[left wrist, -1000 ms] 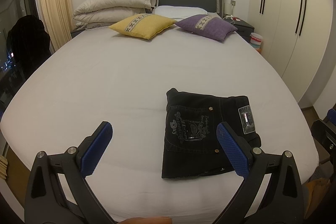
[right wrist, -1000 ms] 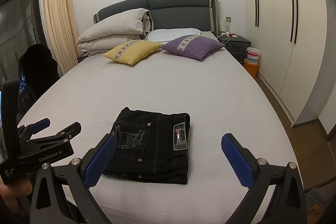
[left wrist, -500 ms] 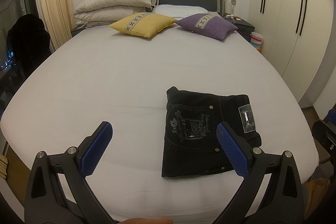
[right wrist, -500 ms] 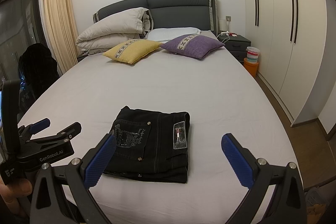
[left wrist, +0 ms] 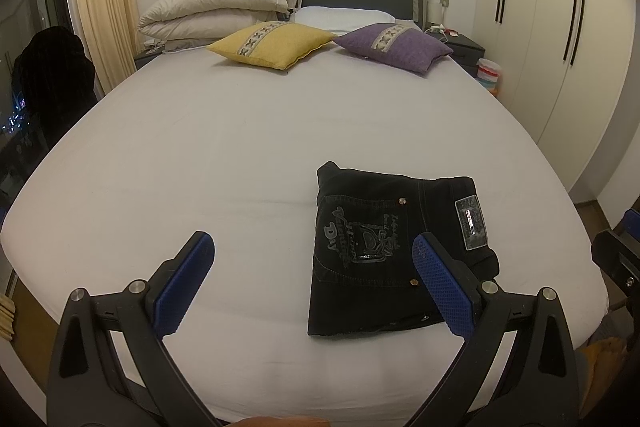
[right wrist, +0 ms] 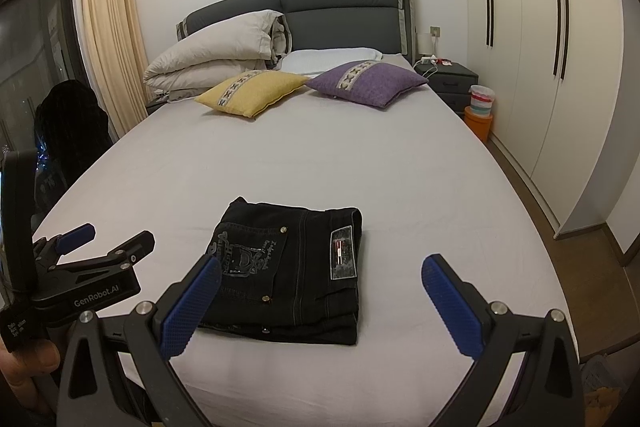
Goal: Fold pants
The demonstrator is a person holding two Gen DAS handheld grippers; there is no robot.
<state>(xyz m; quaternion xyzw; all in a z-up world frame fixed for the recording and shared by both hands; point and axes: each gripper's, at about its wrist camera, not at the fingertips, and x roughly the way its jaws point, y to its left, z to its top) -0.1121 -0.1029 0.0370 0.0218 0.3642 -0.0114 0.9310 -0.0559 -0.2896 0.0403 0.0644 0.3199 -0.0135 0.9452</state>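
The left gripper (left wrist: 314, 277) is held wide open with nothing between its blue pads (left wrist: 184, 283); its right finger overlaps the lower right corner of the pants (left wrist: 384, 251) in the left wrist view, so that corner is hidden. The right gripper (right wrist: 320, 301) is likewise spread wide and empty, and its left pad covers the lower left corner of the pants (right wrist: 288, 271) in the right wrist view. Whether either finger touches the cloth cannot be told.

The pants are seen folded into a flat black rectangle near the foot of the bed (left wrist: 240, 155), at about 4 o'clock from the bed's middle (a printed back pocket and a small waist label face up; the print is hard to read).

In the right wrist view the left gripper's body (right wrist: 80, 279) is seen at 9 o'clock, held by a hand (right wrist: 24, 359) that is cut off by the frame edge.

At 12 o'clock a yellow cushion (left wrist: 272, 43) and a purple cushion (left wrist: 394, 45) lie side by side before a folded duvet (left wrist: 224, 7). At 2 o'clock a striped tub (right wrist: 481, 101) stands on an orange box (right wrist: 478, 123) beside the wardrobe (right wrist: 540, 47); their contents cannot be seen.
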